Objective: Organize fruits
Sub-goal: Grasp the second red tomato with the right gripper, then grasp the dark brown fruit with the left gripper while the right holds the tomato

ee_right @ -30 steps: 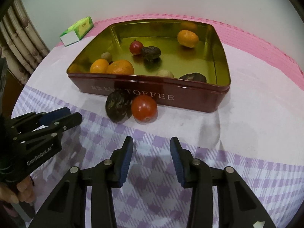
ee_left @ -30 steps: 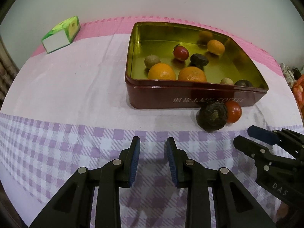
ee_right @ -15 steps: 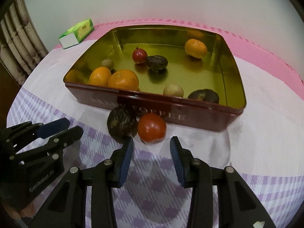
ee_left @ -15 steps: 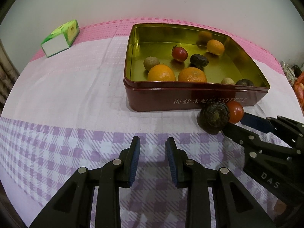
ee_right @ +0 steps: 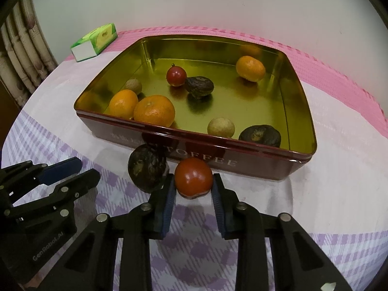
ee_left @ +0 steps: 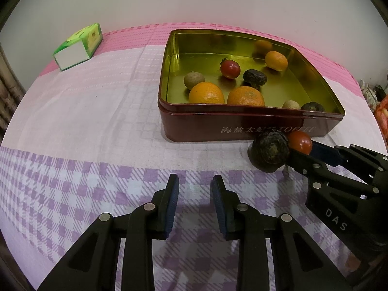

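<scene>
Right tongs [ee_right: 193, 189] pinch the red tomato [ee_right: 193, 177] just outside the tin's [ee_right: 254, 167] front wall; dark wrinkled fruit [ee_right: 148, 167] touches left pad, its far side hidden. Left tongs [ee_left: 195, 201] nearly shut, w/ nothing between. Tin lettering partly blocked, prob. "TOFFEE".

Both wrist views look steeply down (close) at the tin [ee_left: 242, 126].

A red tomato [ee_right: 193, 177] and a dark wrinkled fruit [ee_right: 147, 167] sit touching on the cloth, just before the tin [ee_right: 254, 167], which holds oranges [ee_right: 154, 110] and other small fruits.
</scene>
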### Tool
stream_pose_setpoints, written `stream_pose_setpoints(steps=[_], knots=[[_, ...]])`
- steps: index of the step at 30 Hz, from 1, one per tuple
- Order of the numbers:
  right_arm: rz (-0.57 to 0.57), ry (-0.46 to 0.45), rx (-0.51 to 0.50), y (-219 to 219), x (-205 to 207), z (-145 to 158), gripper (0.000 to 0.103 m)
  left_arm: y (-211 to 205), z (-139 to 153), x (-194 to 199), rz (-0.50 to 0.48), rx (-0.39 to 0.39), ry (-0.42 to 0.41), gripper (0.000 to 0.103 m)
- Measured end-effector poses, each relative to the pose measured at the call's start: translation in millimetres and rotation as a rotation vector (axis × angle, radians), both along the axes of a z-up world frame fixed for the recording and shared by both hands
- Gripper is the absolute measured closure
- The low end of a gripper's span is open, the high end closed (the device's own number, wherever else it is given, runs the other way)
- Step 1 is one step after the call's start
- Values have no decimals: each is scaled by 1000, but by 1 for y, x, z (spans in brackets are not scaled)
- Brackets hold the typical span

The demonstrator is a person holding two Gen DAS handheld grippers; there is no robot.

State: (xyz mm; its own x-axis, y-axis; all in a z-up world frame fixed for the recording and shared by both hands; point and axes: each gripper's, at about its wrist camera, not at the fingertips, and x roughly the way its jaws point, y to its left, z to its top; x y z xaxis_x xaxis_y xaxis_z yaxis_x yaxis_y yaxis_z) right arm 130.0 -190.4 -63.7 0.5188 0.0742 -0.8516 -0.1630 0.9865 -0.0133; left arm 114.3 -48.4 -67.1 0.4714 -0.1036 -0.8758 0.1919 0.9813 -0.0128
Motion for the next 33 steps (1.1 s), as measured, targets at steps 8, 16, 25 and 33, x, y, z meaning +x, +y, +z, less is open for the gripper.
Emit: stream_pose_setpoints(steps=[8,16,25,33], knots=[[-37,9,11,-27,-10,1,76,-12,1,-6,-33,-12,14,73],[-101,5,12,-63,-21,2,76,-33,0,-12,-75,-17,25,73],[-126,1,9,-82,-24,3,76,-53,2,-13,-106,-33,21,73],[-134,-6,12,-90,-29,2,76,-62,1,-5,-108,-57,26,73]])
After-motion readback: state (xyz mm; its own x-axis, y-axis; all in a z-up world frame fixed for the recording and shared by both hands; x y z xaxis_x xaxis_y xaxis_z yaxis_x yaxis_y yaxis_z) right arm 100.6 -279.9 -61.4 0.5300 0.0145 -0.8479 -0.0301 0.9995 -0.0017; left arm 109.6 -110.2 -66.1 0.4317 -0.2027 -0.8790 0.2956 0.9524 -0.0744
